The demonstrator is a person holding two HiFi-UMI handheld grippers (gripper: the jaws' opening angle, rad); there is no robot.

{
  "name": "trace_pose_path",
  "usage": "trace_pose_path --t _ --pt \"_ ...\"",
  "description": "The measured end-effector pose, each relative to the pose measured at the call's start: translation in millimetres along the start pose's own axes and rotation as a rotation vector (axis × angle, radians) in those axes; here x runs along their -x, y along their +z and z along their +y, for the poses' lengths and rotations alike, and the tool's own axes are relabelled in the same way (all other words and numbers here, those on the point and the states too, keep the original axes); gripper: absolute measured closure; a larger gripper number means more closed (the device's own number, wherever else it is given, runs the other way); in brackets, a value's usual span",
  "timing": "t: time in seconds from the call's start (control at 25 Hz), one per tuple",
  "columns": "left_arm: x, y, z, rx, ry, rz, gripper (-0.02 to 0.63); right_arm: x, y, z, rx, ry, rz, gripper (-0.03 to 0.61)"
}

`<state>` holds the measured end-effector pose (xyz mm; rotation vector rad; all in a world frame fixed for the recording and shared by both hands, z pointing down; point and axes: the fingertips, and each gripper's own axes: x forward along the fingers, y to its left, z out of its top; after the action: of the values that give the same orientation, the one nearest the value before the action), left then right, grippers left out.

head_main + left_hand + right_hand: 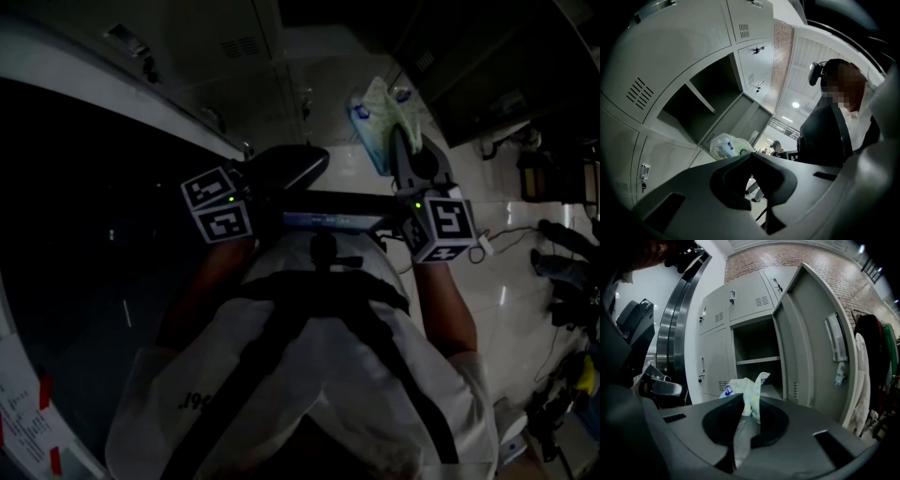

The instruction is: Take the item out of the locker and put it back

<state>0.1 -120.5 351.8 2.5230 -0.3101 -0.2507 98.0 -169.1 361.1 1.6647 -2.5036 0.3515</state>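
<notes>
Two tools, R tool (pixel 742 398) clamped on plastic bag (pixel 751 386), bag poking past tips, L tool (pixel 751 155) closed, empty, open locker (pixel 754 345) ahead

We see a brick wall (pixel 787 258) across the far top right, and dark garments (pixel 876 357) hanging at the far right with a pale cloth (pixel 859 380) just beside them. A curved steel band (pixel 677 329) rises at the left. On the glossy floor (pixel 511 281) a thin cable (pixel 511 230) trails right. A round ceiling light (pixel 795 104) glows far off.
</notes>
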Motion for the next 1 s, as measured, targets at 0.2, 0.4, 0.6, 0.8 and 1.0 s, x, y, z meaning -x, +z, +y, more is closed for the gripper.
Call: trace_pose_path --t 0.2,0.4,0.6,0.8,1.0 --pt "0 2 2 0.02 -0.002 -0.021 0.614 -2 -3 0 -0.004 0.004 0.007 0.572" --pt "0 4 4 0.021 0.007 -0.036 0.614 -4 -3 -1 -0.008 0.011 0.008 0.572" --pt "1 2 7 0.027 0.018 -0.037 0.614 -7 -7 -1 -0.011 0.015 0.016 0.572" --pt "1 5 12 0.027 0.029 -0.046 0.614 -11 -7 -2 -0.01 0.018 0.022 0.572" --pt "2 10 17 0.024 0.043 -0.06 0.614 -16 -6 -3 -0.007 0.022 0.025 0.572"
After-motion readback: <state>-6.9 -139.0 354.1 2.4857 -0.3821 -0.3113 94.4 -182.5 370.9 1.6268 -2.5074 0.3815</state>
